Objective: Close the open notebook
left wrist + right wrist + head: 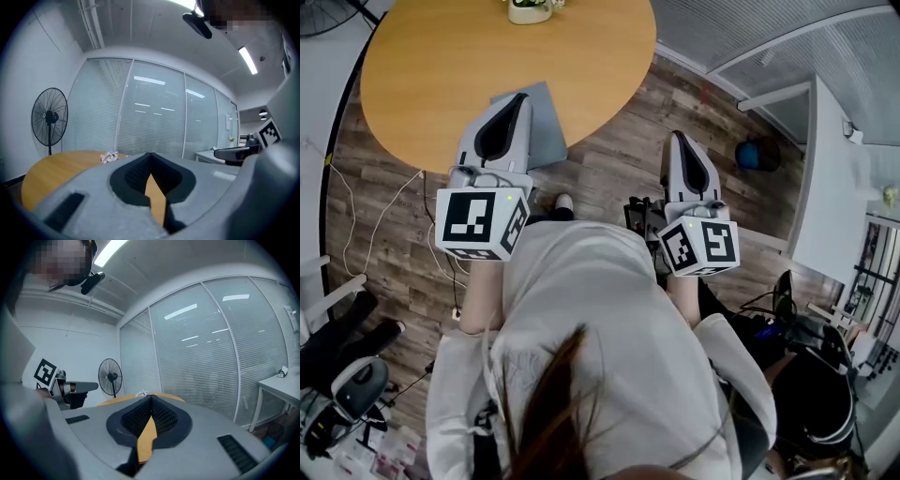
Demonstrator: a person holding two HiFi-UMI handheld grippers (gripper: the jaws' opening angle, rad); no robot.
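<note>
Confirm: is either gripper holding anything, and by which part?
Nothing is held: left gripper and right gripper both have jaws together with nothing between them.

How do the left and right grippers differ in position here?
The left gripper hangs over the wooden table, its tip above the grey notebook; the right gripper is off the table, over the plank floor. The left gripper also looks bigger in the head view than the right gripper. Both have jaws shut, holding nothing.

Grey left tongs [521, 97], right tongs [678, 138]; marker cubes [481, 222]; white shirt [581, 291].
</note>
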